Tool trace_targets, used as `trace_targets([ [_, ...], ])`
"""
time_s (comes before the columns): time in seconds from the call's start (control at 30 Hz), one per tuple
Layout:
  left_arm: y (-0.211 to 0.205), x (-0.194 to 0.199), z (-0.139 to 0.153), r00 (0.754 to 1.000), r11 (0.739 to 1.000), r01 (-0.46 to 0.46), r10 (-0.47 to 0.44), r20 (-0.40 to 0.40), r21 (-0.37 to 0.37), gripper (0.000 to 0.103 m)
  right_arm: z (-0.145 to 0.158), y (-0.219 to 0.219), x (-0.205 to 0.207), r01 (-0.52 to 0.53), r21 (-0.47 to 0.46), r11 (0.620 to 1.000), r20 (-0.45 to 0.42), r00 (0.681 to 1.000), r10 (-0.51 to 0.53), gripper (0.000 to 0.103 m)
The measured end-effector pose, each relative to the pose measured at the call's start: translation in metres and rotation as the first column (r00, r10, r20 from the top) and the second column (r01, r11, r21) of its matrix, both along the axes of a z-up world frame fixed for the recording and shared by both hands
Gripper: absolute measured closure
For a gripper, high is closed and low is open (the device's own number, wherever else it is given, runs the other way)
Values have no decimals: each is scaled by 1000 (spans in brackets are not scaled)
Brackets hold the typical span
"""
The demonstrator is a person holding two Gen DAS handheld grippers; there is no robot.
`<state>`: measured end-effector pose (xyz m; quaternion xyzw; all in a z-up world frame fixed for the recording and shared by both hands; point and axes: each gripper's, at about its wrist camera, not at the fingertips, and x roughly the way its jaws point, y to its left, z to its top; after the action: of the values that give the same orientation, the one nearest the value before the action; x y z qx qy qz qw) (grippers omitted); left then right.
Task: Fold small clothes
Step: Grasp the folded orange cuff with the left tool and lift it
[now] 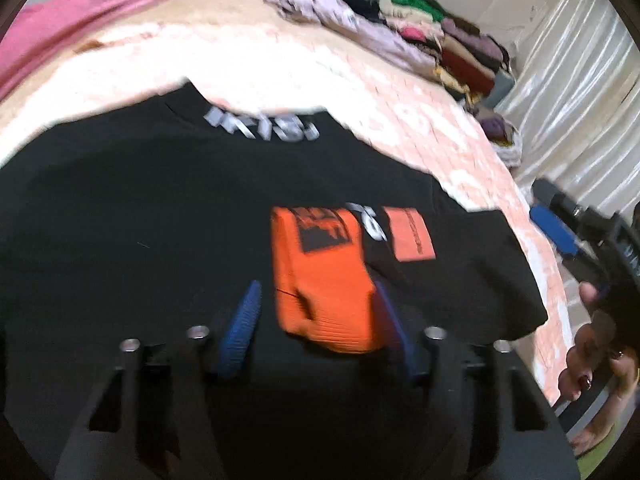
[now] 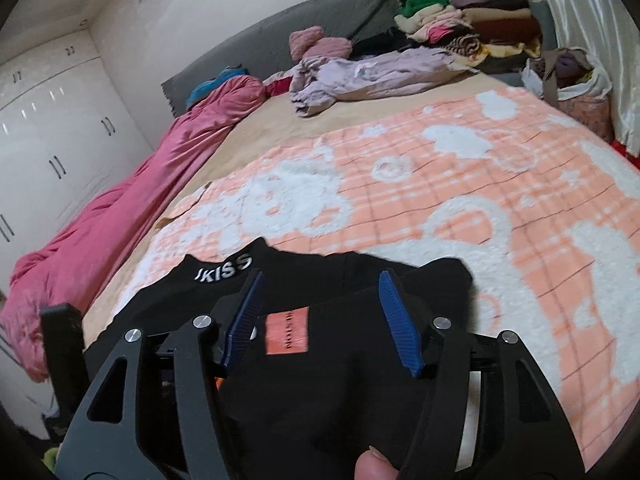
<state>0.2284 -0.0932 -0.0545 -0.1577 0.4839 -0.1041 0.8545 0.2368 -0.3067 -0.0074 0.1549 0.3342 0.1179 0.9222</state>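
Observation:
A small black top (image 1: 168, 208) with grey collar lettering lies flat on the bed. An orange cuffed sleeve (image 1: 324, 280) is folded across its middle, beside an orange patch (image 1: 412, 236). My left gripper (image 1: 316, 300) is open, its blue fingers on either side of the orange cuff, just above it. In the right wrist view the same top (image 2: 320, 392) fills the foreground with its collar (image 2: 224, 268) and orange patch (image 2: 287, 332). My right gripper (image 2: 320, 284) is open above the patch and holds nothing. It also shows at the right edge of the left wrist view (image 1: 556, 232).
The top lies on a peach and white blanket (image 2: 440, 184). A pink duvet (image 2: 120, 208) runs along the left side. A lilac garment (image 2: 360, 76) and a stack of folded clothes (image 2: 472, 20) sit at the far end. White wardrobes (image 2: 44, 132) stand on the left.

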Motion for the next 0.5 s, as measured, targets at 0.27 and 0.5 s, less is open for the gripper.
trace_targets([
  [0.27,-10,0,1,997,999,3,0,80,-34,88,-4,-13,3,37,-14,999,-3,999,-37,51],
  [0.5,21,-14,43,973,998,-64,68,220,-23,89,-5,-29,5,86,-4,996,-6,996,-86,51],
])
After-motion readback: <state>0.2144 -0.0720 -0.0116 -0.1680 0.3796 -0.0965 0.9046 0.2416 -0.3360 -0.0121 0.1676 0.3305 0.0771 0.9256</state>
